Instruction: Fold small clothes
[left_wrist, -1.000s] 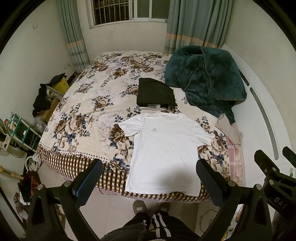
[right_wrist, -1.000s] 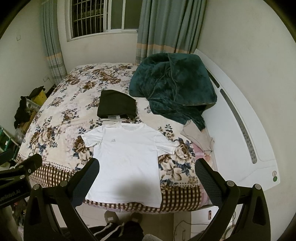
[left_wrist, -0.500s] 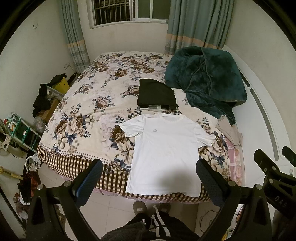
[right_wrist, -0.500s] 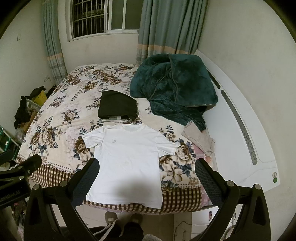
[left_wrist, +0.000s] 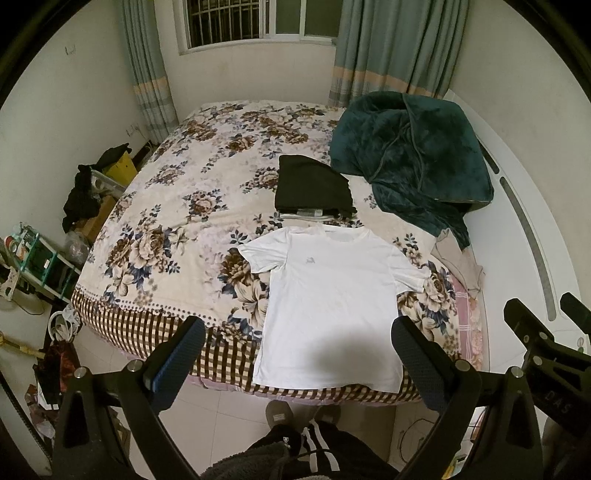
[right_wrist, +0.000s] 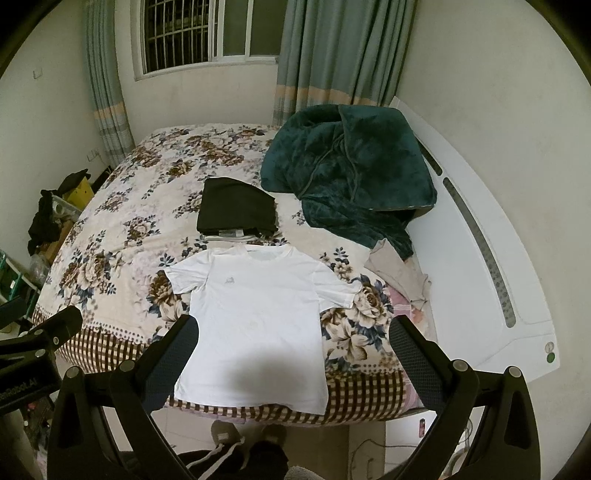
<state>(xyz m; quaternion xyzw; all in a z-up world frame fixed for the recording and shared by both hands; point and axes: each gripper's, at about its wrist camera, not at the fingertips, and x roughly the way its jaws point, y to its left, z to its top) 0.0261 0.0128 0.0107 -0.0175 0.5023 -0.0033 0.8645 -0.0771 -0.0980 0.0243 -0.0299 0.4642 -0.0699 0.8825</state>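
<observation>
A white T-shirt lies flat and face up on the near edge of the flowered bed, collar away from me; it also shows in the right wrist view. A folded black garment sits just beyond its collar, also in the right wrist view. My left gripper is open and empty, held above the floor in front of the shirt's hem. My right gripper is open and empty at the same height, beside the left one.
A dark green blanket is heaped at the bed's far right. A beige cloth lies by the white headboard. Clutter and a shelf stand on the floor to the left. My feet are by the bed edge.
Both views have shifted very slightly; the shirt and other things lie as before. Both grippers stay open.
</observation>
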